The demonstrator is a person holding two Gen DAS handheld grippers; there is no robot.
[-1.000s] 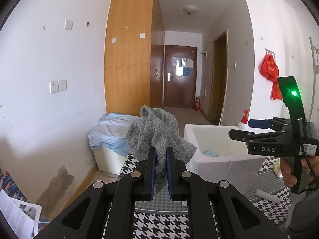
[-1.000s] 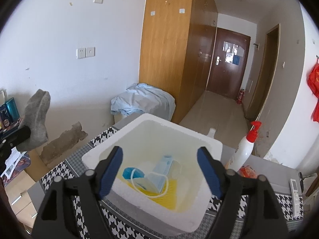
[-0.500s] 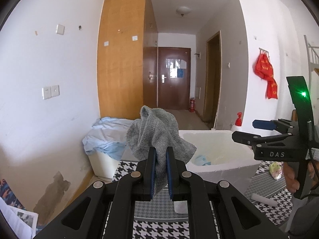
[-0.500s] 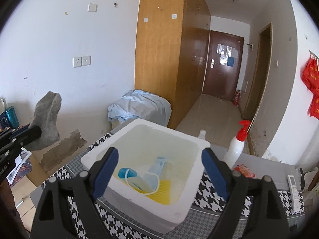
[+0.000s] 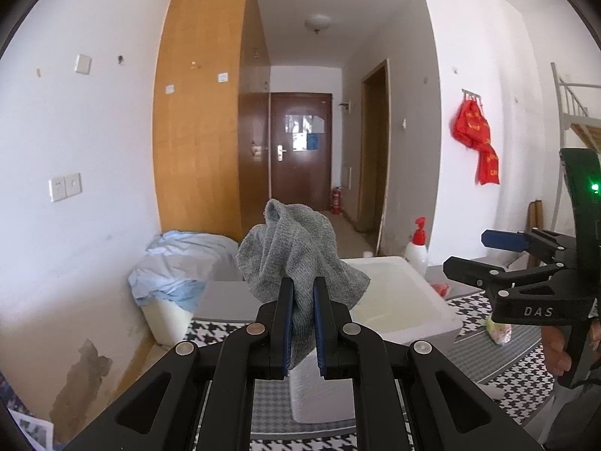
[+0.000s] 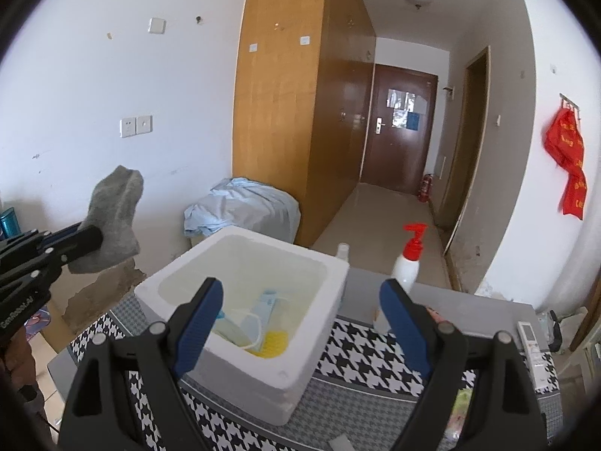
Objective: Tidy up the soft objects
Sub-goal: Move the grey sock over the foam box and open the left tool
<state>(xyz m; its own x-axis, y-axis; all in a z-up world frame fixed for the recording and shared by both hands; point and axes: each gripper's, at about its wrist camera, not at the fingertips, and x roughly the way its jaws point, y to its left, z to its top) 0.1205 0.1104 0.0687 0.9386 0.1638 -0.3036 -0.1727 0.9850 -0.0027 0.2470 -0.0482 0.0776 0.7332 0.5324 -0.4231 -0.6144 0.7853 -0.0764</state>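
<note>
**Grey sock on its way to the foam box**

The left gripper [image 5: 300, 319] is pinching a grey sock [image 5: 296, 255], its blue pads pressed together on the lower fold while the rest of the cloth stands bunched above the fingers, centre of the left wrist view. In the right wrist view the same sock [image 6: 112, 218] hangs at the left edge, off to the side of the white foam box [image 6: 300, 376] and not yet over its opening. The box sits on a black-and-white checked cloth [image 6: 360, 360] and already holds a face mask [image 6: 255, 323] over something yellow at the bottom.

The right gripper [image 6: 300, 323] is spread wide and empty, its jaws framing the box, having just opened a little further.

To finish well, the sock should probably travel across until it is fully above the opening, then drop low inside before the pads part, so no fold catches on the rim. A spray bottle [image 6: 407, 259] stands just behind the box and is best kept clear of.
</note>
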